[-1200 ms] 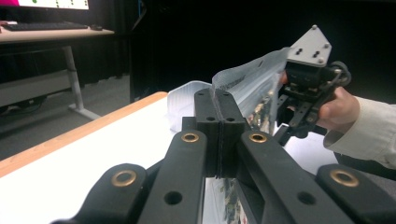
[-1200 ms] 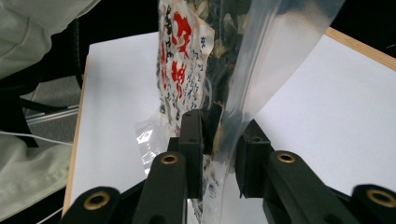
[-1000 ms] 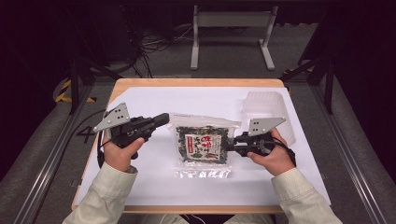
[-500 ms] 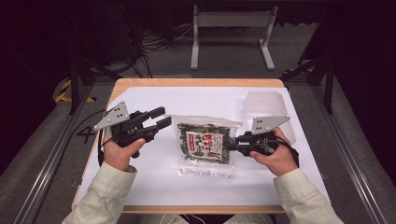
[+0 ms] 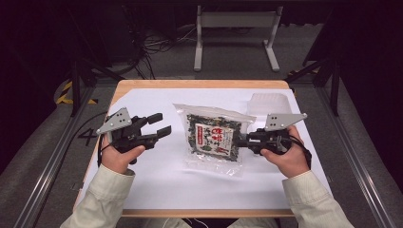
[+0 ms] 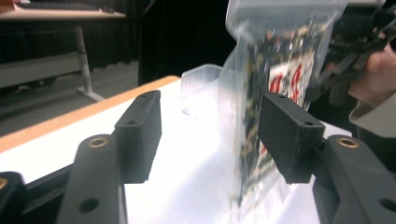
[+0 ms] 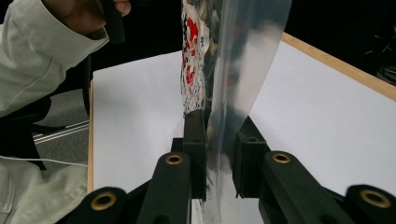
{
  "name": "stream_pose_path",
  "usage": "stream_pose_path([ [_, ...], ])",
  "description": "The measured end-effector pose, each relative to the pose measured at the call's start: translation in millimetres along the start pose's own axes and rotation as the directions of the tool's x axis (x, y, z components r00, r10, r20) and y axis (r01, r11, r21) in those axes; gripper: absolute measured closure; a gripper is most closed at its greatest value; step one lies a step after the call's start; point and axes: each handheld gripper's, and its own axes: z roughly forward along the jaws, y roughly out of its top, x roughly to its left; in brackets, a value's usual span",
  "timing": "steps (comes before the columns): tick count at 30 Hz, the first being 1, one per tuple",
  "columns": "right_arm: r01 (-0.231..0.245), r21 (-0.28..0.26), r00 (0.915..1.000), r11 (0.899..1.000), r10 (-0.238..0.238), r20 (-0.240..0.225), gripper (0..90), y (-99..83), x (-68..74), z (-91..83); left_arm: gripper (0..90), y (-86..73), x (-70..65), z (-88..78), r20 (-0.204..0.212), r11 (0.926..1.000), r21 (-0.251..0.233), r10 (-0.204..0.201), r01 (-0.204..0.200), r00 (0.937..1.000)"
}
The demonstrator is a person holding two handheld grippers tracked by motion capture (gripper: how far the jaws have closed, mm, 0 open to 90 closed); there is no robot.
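A clear zip bag (image 5: 214, 137) of dark dried food with a red and white label hangs just above the white table sheet (image 5: 157, 180) at mid-table. My right gripper (image 5: 243, 140) is shut on the bag's right edge; in the right gripper view the clear plastic (image 7: 233, 84) runs up from between the closed jaws. My left gripper (image 5: 160, 125) stands open to the left of the bag, apart from it. In the left gripper view the bag (image 6: 275, 84) hangs beyond and between the spread jaws, with the other hand (image 6: 378, 74) behind it.
A clear plastic container (image 5: 269, 102) sits on the sheet at the back right, behind the right hand. It shows as a low translucent tub (image 6: 201, 88) in the left gripper view. The wooden table edge (image 5: 199, 84) runs along the far side.
My left gripper has opened and drawn back to the left. My right gripper has lifted the bag, which now stands more upright off the sheet.
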Motion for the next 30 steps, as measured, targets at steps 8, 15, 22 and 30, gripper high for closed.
stream_pose_path([
  [8,-0.014,-0.025,0.9986,1.0,0.015,0.05,78.0,7.6,-3.2,-13.9,37.8,-15.1,6.5,0.5,-0.004,0.9985,0.055,-0.006,0.006,1.0],
  [15,-0.031,-0.043,0.9958,0.999,0.035,0.084,78.0,10.9,-7.8,-24.3,36.1,-31.3,13.0,-5.2,-0.02,0.9983,0.054,-0.019,0.02,0.9996],
  [22,-0.033,-0.047,0.992,0.998,0.038,0.12,78.0,16.9,-11.6,-33.0,29.6,-49.8,19.6,-6.0,-0.028,0.9971,0.072,-0.025,0.027,0.9993],
  [30,-0.048,-0.056,0.9843,0.997,0.057,0.167,78.1,20.4,-20.9,-45.0,25.3,-68.2,20.7,-7.1,-0.038,0.9942,0.103,-0.026,0.029,0.999],
])
